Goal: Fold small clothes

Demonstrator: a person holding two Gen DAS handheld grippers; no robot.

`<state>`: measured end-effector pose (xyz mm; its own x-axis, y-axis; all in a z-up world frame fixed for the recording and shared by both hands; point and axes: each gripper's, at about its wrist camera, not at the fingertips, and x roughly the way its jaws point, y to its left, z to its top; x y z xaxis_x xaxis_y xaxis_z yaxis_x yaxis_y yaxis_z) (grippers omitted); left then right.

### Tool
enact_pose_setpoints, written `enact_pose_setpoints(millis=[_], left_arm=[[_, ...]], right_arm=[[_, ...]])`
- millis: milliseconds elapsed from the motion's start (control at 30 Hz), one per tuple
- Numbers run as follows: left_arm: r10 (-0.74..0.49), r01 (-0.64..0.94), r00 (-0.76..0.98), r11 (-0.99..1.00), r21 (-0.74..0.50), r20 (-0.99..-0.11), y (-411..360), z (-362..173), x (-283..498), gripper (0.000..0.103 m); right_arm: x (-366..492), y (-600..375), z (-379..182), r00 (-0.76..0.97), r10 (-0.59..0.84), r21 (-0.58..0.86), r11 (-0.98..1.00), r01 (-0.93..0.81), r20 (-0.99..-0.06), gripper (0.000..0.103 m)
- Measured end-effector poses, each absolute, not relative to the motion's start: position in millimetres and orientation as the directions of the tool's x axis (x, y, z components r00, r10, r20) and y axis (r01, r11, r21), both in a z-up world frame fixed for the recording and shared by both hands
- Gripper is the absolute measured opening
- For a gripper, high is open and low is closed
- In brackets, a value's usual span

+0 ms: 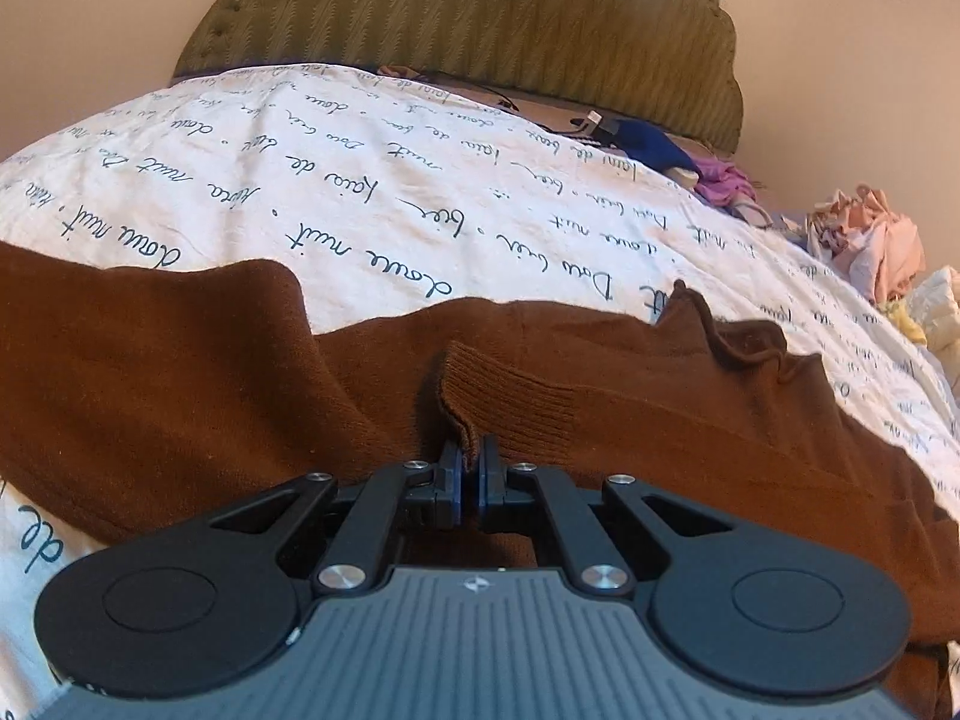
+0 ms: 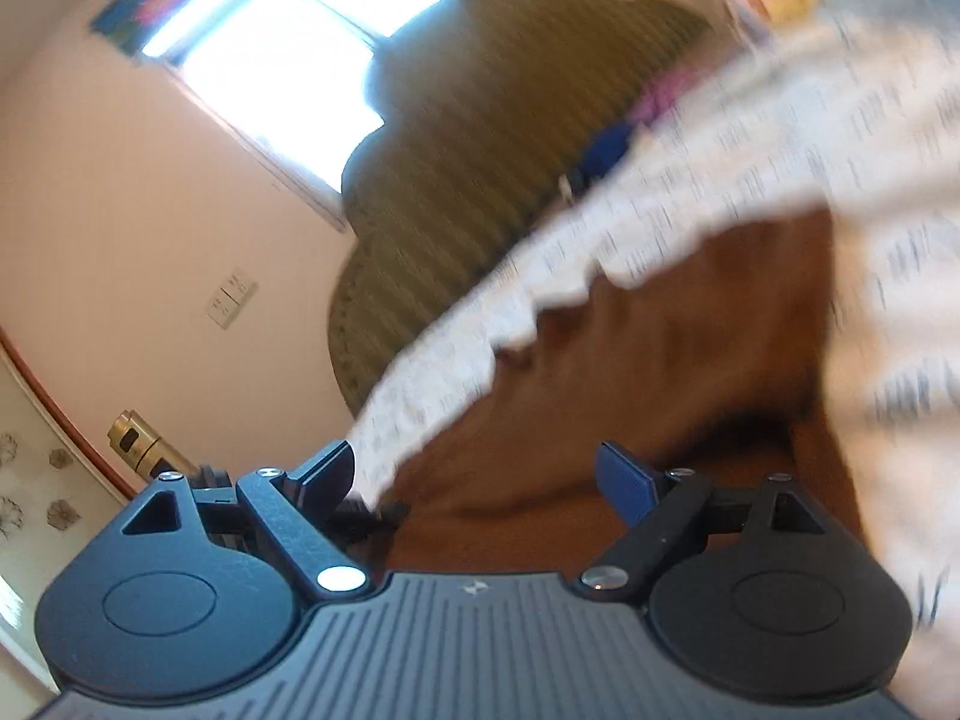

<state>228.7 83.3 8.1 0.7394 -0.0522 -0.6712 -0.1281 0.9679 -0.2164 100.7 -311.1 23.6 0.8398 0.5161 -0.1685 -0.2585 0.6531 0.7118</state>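
A brown knit sweater (image 1: 180, 372) lies spread across the white bedsheet with script writing (image 1: 300, 192). My left gripper (image 1: 471, 450) is shut on the sweater's ribbed cuff (image 1: 510, 402), pinching its edge over the body of the garment. In the right wrist view, which is tilted and blurred, my right gripper (image 2: 480, 474) is open, its blue pads (image 2: 627, 483) wide apart, just above the brown sweater (image 2: 690, 348). Nothing is between its fingers.
An olive padded headboard (image 1: 480, 18) stands at the far end. Blue and purple clothes (image 1: 690, 162) and a pile of pink and yellow clothes (image 1: 870, 246) lie at the right of the bed. A window (image 2: 288, 72) and a wall switch (image 2: 231, 297) show in the right wrist view.
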Motion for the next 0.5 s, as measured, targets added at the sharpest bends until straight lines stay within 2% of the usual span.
enact_pose_setpoints(millis=[33, 100, 233, 267, 300, 400, 500], left_arm=[[-0.054, -0.119, 0.738, 0.971, -0.209, -0.673, 82, 5, 230, 0.005], [-0.066, -0.116, 0.739, 0.968, -0.223, -0.671, 85, 1, 231, 0.007], [-0.093, -0.126, 0.741, 0.953, -0.274, -0.665, 94, -1, 229, 0.008], [-0.095, -0.125, 0.744, 0.953, -0.277, -0.662, 95, -2, 229, 0.010], [-0.094, -0.124, 0.745, 0.953, -0.277, -0.660, 96, -3, 229, 0.011], [-0.109, -0.117, 0.749, 0.949, -0.292, -0.653, 101, -3, 230, 0.015], [-0.186, -0.109, 0.747, 0.913, -0.393, -0.639, 121, 3, 226, 0.016]], right_arm=[[113, -312, 32, 0.847, 0.501, 0.696, 0.673, -0.252, -0.178, 0.092], [147, -311, 36, 0.840, 0.476, 0.657, 0.725, -0.207, -0.261, 0.095], [215, -296, 0, 0.771, 0.257, 0.410, 0.912, 0.006, -0.582, 0.095], [224, -295, -15, 0.738, 0.218, 0.355, 0.934, 0.031, -0.639, 0.095], [216, -291, -22, 0.779, 0.199, 0.306, 0.952, -0.009, -0.595, 0.095], [210, -281, -30, 0.785, 0.164, 0.241, 0.970, -0.019, -0.598, 0.095], [212, -271, -29, 0.775, 0.127, 0.173, 0.985, -0.024, -0.618, 0.095]])
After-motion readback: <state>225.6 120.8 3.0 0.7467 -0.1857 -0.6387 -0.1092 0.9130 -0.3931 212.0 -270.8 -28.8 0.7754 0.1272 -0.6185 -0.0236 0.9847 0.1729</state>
